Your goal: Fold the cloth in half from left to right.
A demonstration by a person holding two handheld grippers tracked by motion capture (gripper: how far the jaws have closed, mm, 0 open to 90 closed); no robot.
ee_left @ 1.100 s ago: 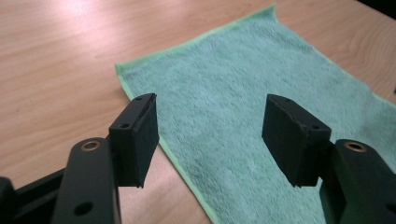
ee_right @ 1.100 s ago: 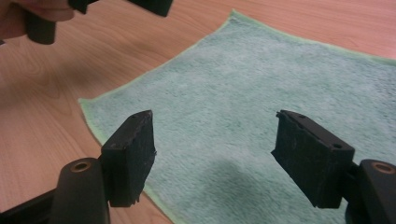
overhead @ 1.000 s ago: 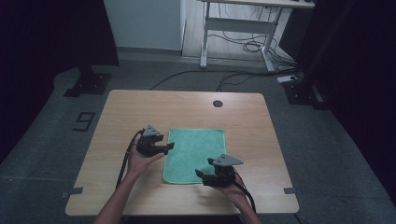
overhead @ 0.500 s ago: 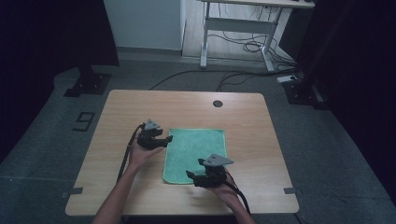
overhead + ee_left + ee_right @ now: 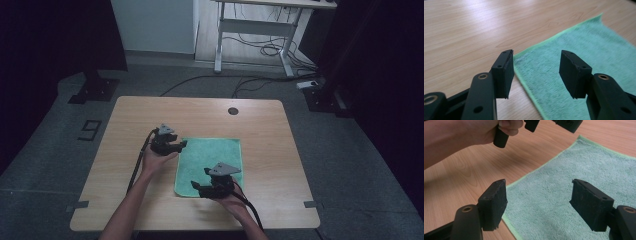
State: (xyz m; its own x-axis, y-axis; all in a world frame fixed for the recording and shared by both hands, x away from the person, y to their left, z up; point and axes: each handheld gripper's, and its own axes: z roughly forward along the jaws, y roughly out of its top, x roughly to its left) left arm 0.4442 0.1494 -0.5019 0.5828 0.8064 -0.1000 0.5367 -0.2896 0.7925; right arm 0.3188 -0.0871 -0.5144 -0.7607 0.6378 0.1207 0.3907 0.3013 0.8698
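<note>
Towel (image 5: 210, 165) lies flat on the bench (image 5: 140, 120), both claws lined up on its left edge. Left claw (image 5: 536, 72) has just been closing but grips nothing yet; right claw (image 5: 539, 205) gapes over the near corner. Looks like pre-grasp: next, dip and pinch.

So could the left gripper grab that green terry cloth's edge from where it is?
Probably yes: the left gripper stands open astride the green terry cloth edge, nothing between.

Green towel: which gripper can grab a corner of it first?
Probably the left gripper: its open jaws, just closing, straddle the green towel edge by a corner. The right gripper straddles an edge too.
</note>
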